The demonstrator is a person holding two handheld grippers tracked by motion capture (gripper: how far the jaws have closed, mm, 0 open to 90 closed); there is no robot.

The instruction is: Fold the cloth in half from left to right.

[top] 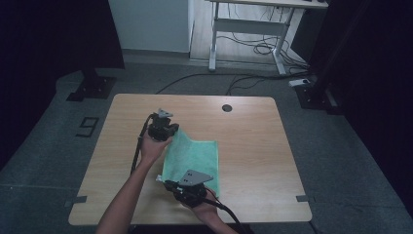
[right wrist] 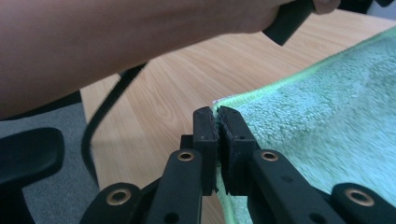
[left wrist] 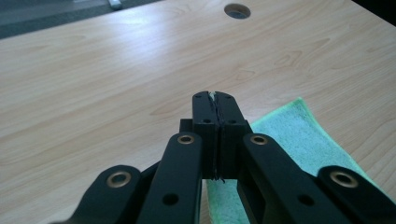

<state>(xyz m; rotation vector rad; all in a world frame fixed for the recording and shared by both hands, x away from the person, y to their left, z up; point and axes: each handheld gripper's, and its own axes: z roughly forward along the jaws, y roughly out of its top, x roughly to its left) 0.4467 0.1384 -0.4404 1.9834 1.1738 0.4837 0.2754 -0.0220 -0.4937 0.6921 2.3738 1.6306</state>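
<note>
On a light wooden table point(top: 253, 146), a green towel point(top: 195, 158) spread flat, slightly toward 7 o'clock from the table centre. Same towel point(left wrist: 299, 135) seen at 4 o'clock in the left gripper view, and again point(right wrist: 327, 140) across the 3 o'clock side of the right gripper view, with looped, fluffy surface.

Left gripper point(top: 160, 127) held by the left hand point(top: 152, 146) at the towel corner toward 11 o'clock of the cloth. In the left gripper view, left gripper point(left wrist: 215, 100) with jaws pressed together, a thin pale edge of cloth visible between the tips; clamped on the towel corner.

Right gripper point(top: 168, 184) held by the right hand point(top: 207, 209) at the towel corner toward 7 o'clock of the cloth, close to the near table edge. In the right gripper view, right gripper point(right wrist: 217, 114) with jaws closed on the towel edge, green fabric pinched between the pads, a small white label just at the tips.

Black cable point(top: 136, 153) hanging along the left forearm point(top: 124, 200); the same forearm point(right wrist: 116, 42) crossing the top of the right gripper view.

Round cable hole point(top: 227, 107) in the table at 12 o'clock, well apart from the towel; also seen point(left wrist: 237, 10) at the top of the left gripper view.

Grey floor point(top: 350, 161) around the table, a white desk frame point(top: 248, 29) at 12 o'clock farther back.
</note>
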